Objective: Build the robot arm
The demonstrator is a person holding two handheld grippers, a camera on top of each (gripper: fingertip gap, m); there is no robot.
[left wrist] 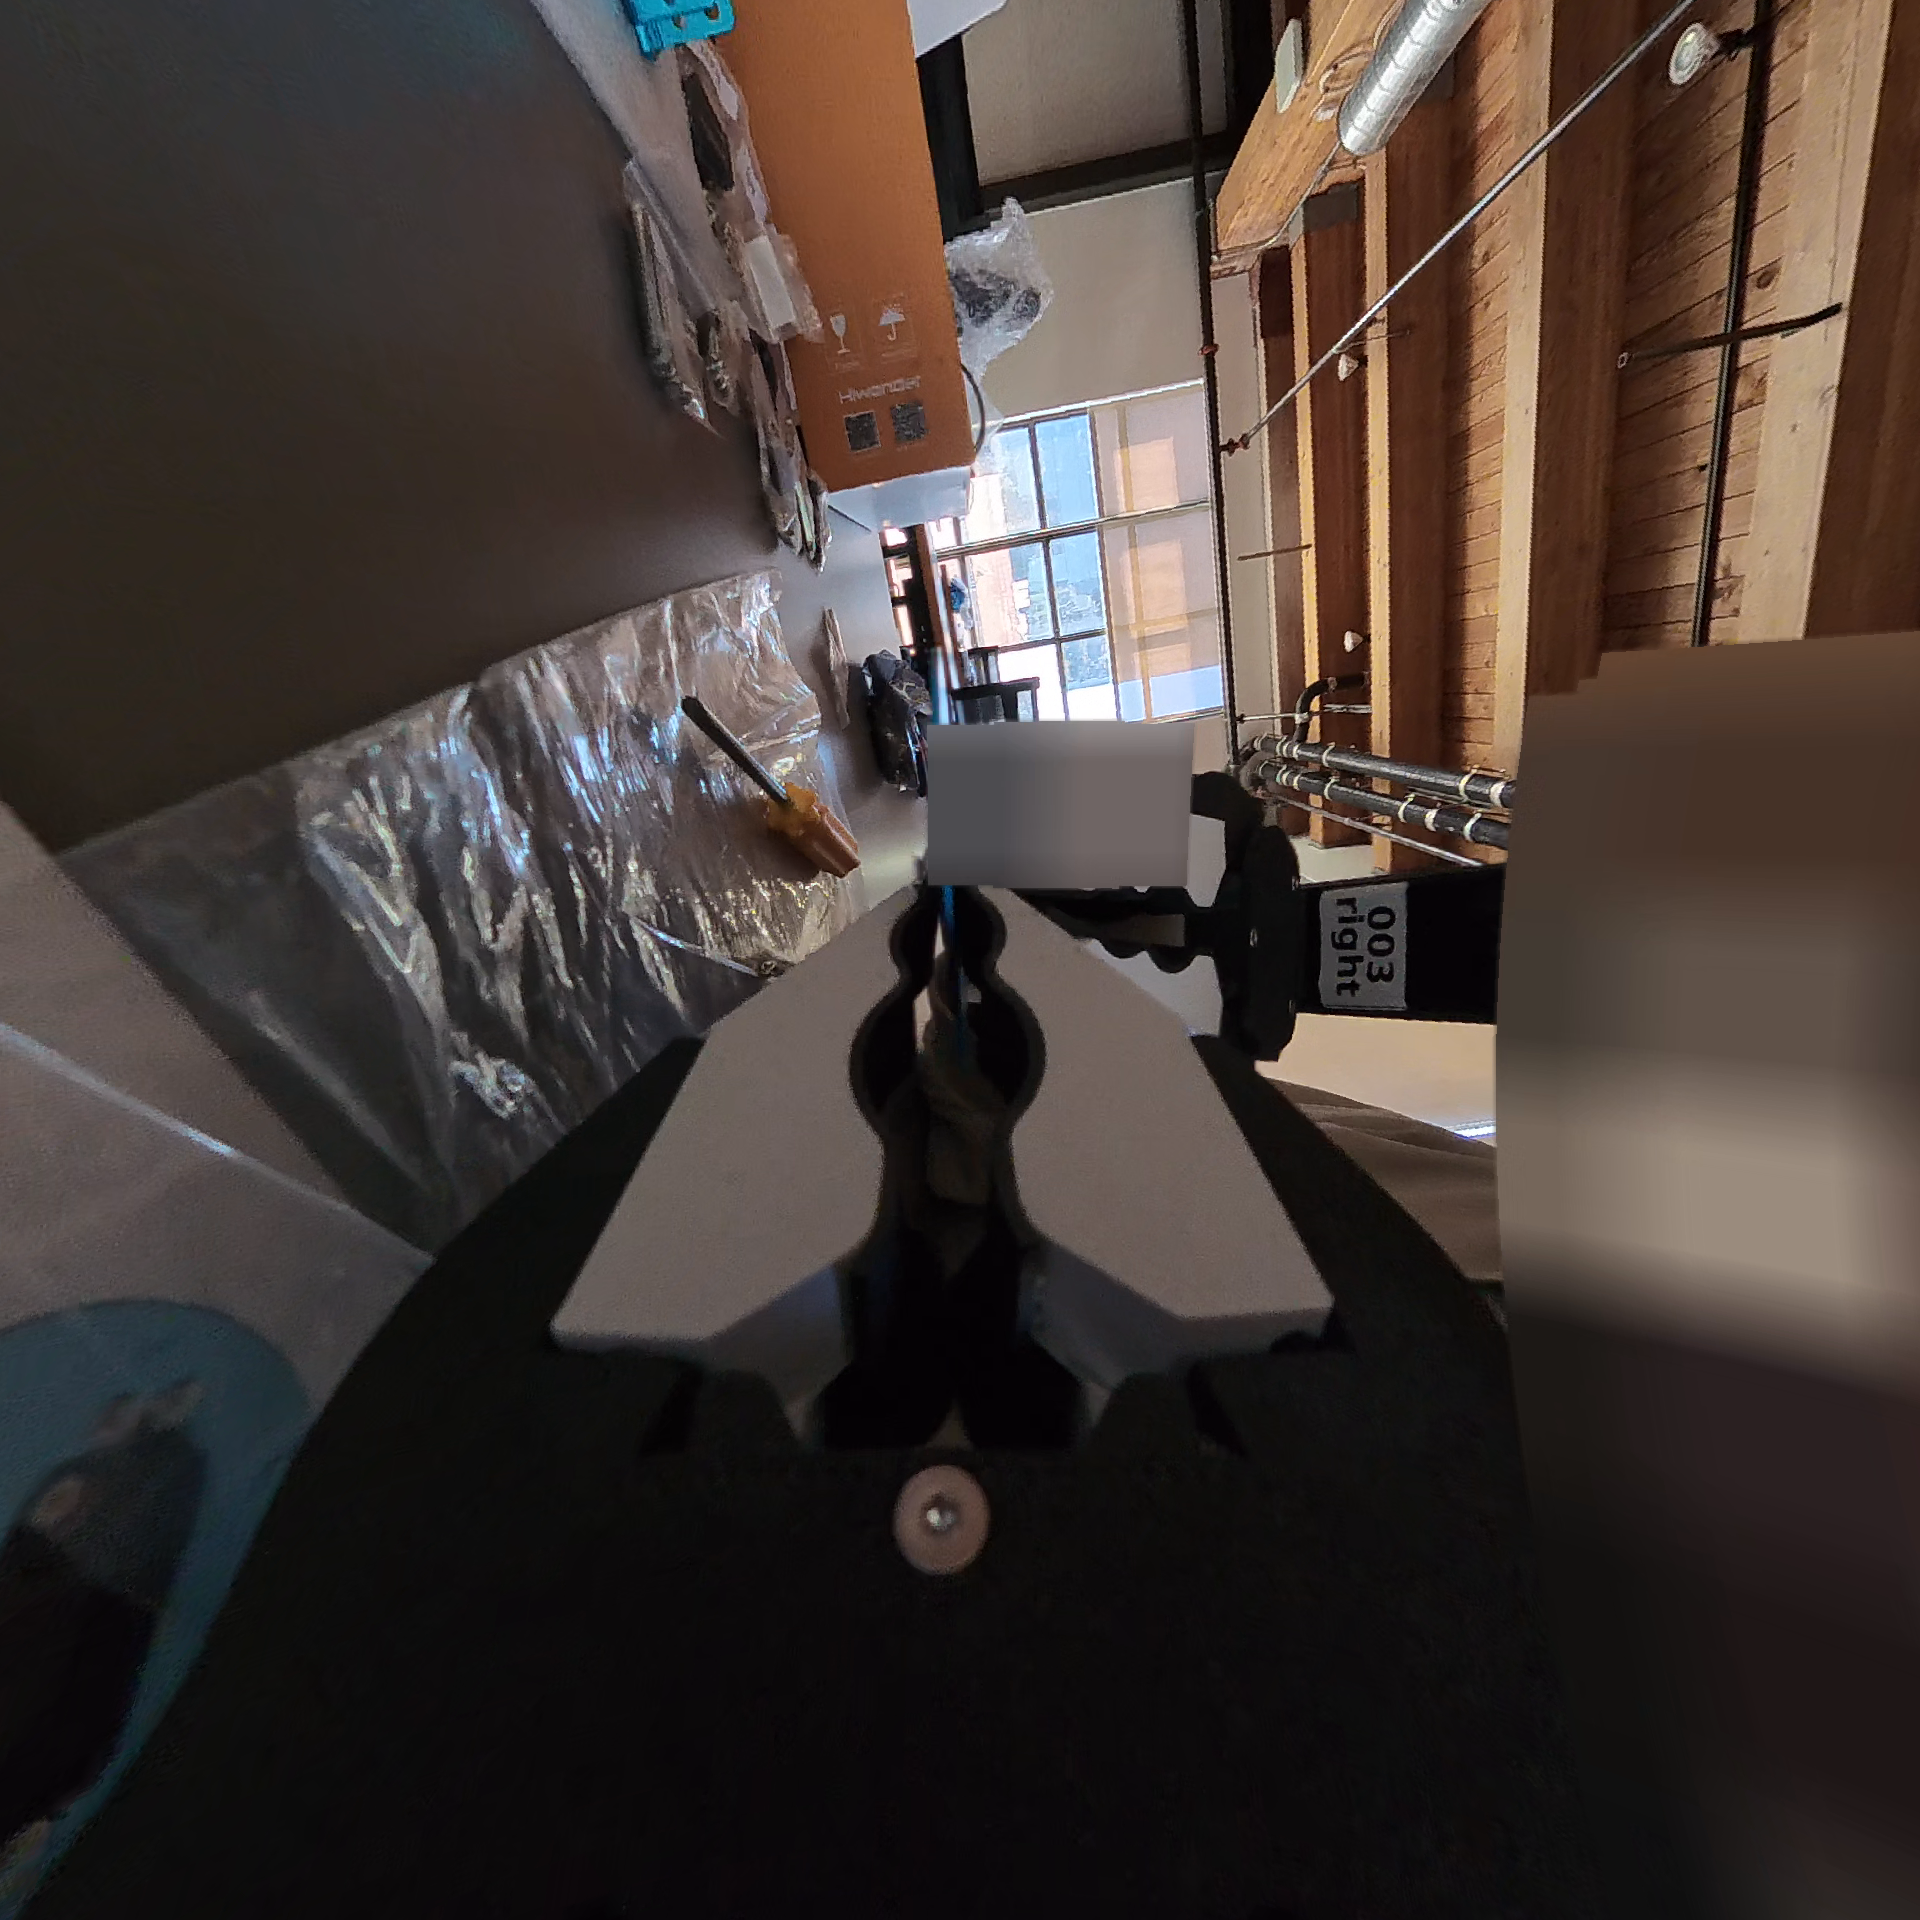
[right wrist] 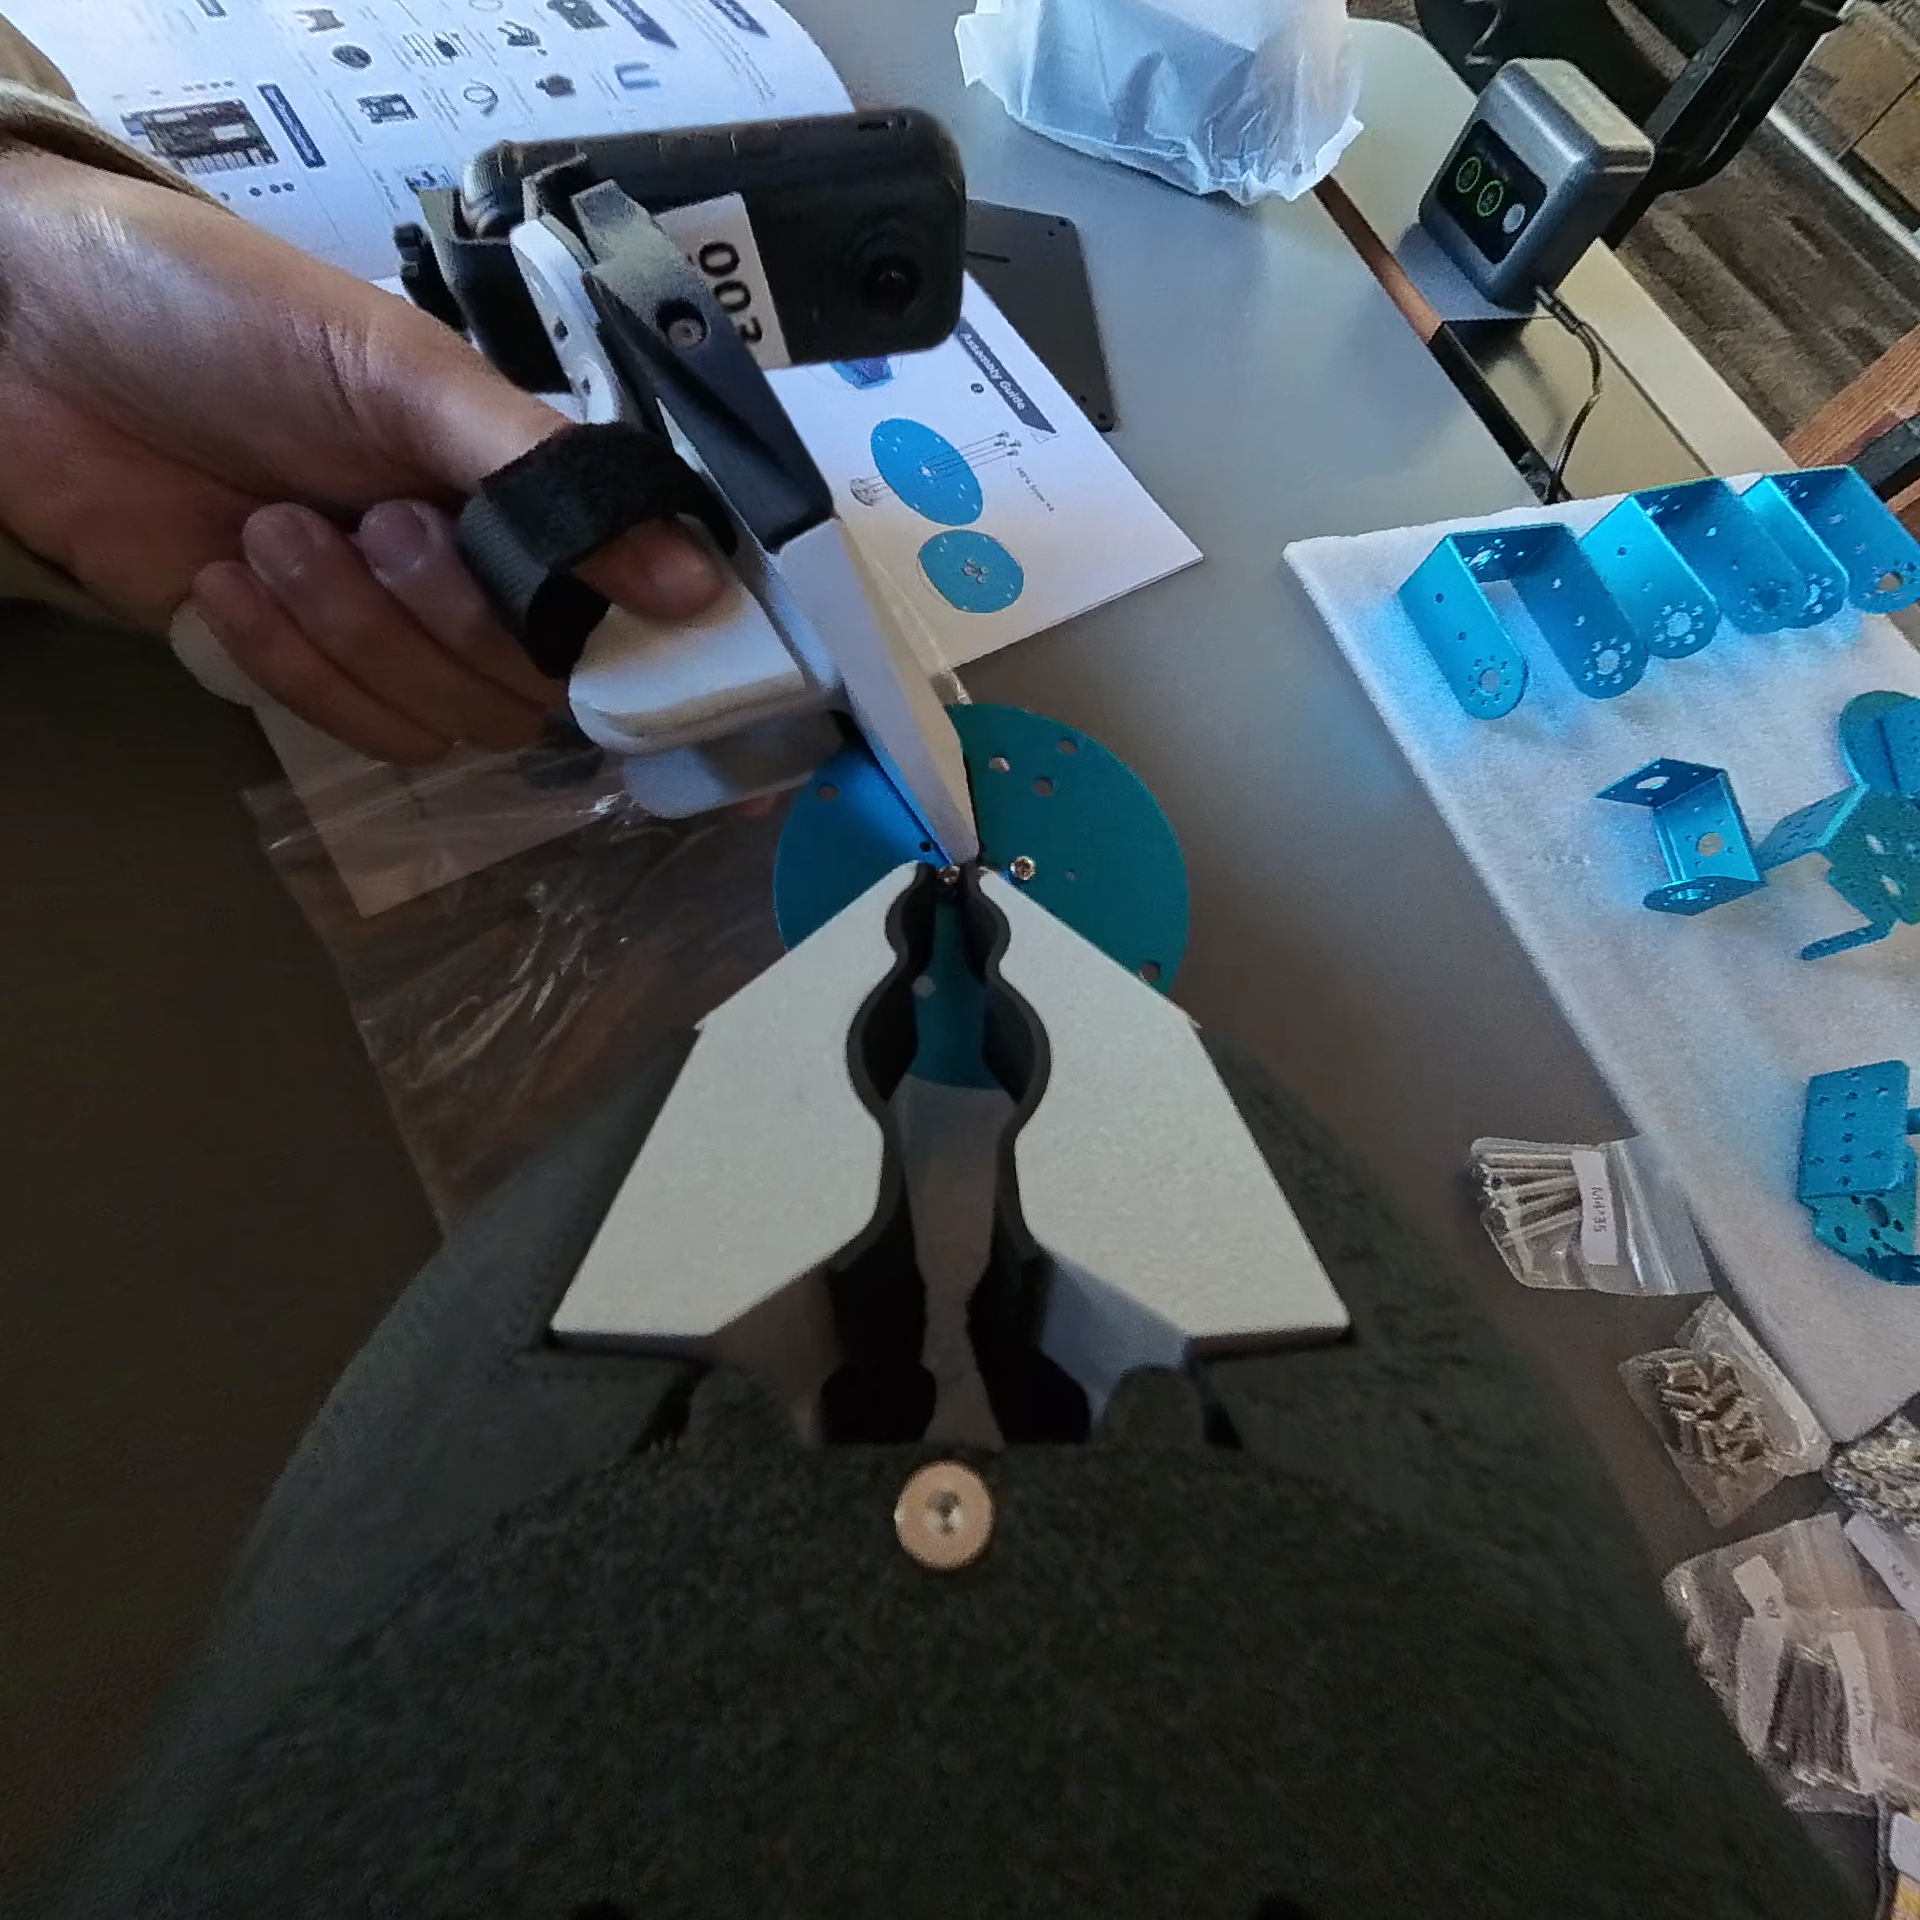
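At the frame centre the left tool (left wrist: 948, 912) is closed narrow on the edge of the blue round plate (right wrist: 1081, 831), above the worktop (right wrist: 1247, 364). The right tool (right wrist: 948, 883), almost closed, seems to pinch a small screw (right wrist: 948, 875) against the plate. Blue brackets (right wrist: 1621, 613) lie at right.

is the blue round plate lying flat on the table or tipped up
Tipped up: the blue round plate stands on edge, pinched by the left gripper; the left wrist view sees only its thin edge.
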